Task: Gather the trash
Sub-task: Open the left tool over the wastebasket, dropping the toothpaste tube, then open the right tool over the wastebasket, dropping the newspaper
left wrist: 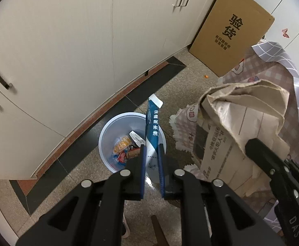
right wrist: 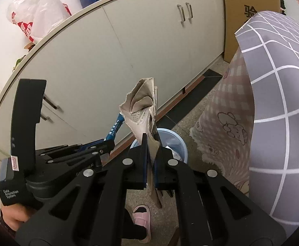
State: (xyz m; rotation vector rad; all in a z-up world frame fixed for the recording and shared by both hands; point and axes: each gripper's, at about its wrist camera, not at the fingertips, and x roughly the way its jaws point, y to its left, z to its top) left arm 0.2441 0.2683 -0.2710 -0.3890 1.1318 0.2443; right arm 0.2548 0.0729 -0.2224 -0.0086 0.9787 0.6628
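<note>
Speckled floor tiles (left wrist: 88,176) run along a row of pale cupboards (left wrist: 67,51), and a pale blue bin (left wrist: 108,131) stands on the floor close to them. It already has bright wrappers (left wrist: 125,147) in the bottom.

The left gripper (left wrist: 152,149) is pinched shut on a long blue and white packet (left wrist: 152,127). The packet sticks straight out past the jaws, and its far end hangs over the bin's open top. So the bin lies right under and ahead of this gripper.

The right gripper (right wrist: 151,143) is squeezed tight on a crumpled brown paper wrapper (right wrist: 143,106). Its long side also points forward. The bin (right wrist: 176,143) peeks out just behind it.

The left gripper looks nearer to the middle of the bin.

Much of the bin is hidden behind the jaws in the right view. A checked cloth (right wrist: 282,102) blocks the floor on one side. A pink slipper (right wrist: 142,219) shows below.
</note>
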